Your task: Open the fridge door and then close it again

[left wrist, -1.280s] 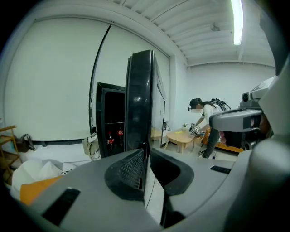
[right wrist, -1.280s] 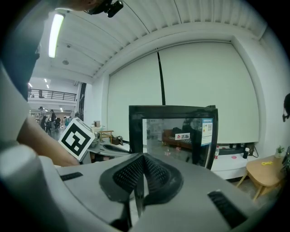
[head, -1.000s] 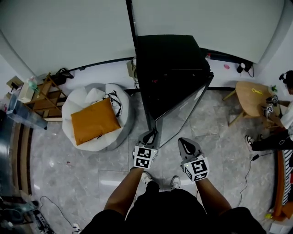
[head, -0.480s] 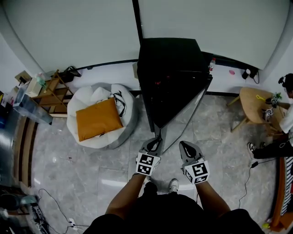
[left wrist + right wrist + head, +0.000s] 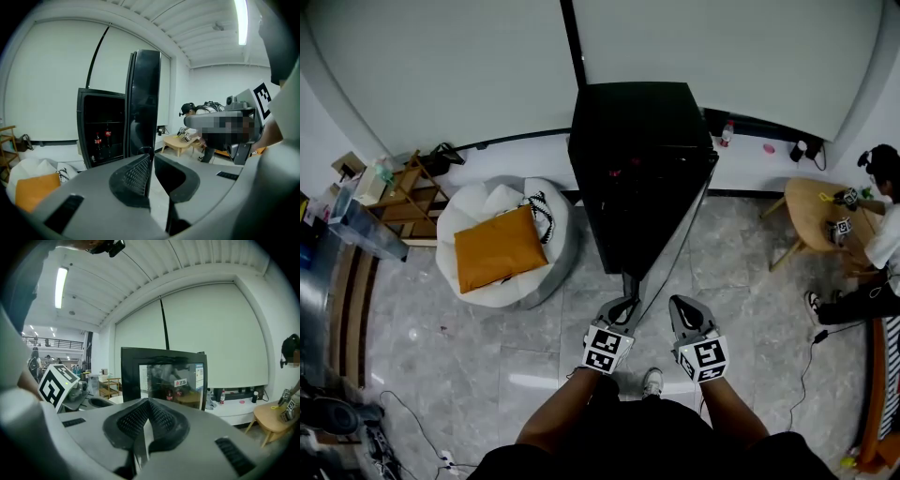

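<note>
A black fridge is shown against a pale wall with its glass door swung wide toward the person, so that in the left gripper view the door is seen edge-on and two bottles are exposed on a shelf inside. The left gripper is held at the door's free edge. Its jaws have just been closing and are now set nearly together, clamped on that edge with only a thin slit left between the pads. The right gripper is carried just beside the left, apart from the door, with its jaws pressed together and nothing held between them. From the right gripper view the door's framed pane is faced, with a sticker on the glass. To the left of the fridge, a white beanbag topped by an orange cushion is set on the grey tiled floor, with a wooden rack near the wall behind it. At the far right, a second person is seated by a round wooden table.
</note>
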`<state>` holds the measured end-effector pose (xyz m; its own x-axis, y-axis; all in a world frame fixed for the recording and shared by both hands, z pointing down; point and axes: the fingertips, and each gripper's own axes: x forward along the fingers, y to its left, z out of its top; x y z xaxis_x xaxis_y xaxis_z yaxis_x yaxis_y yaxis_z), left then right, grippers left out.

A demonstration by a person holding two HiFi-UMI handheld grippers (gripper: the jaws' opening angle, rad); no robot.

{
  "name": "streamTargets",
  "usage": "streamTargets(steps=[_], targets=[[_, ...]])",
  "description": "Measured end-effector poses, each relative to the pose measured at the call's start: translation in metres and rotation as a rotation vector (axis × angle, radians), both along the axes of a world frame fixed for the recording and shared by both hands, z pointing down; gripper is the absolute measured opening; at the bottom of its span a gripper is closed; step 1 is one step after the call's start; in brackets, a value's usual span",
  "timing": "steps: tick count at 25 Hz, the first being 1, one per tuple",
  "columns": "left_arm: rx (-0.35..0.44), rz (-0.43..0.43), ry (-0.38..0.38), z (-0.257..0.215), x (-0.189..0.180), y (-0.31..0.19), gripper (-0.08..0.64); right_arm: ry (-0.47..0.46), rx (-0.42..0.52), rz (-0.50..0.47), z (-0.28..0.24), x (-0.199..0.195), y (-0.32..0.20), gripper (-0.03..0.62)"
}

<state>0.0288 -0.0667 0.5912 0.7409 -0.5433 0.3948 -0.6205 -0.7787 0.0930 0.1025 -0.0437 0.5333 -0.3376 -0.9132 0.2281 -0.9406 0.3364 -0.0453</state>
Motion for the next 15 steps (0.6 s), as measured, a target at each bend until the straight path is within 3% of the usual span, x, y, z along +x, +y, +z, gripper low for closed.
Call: streamTargets(steps=[15], targets=[[0.006,-0.014,0.002,-0.001,0.032,0.033,0.051,0.014,0.023,-0.031,-0.005,0.022,0.045,0.018]])
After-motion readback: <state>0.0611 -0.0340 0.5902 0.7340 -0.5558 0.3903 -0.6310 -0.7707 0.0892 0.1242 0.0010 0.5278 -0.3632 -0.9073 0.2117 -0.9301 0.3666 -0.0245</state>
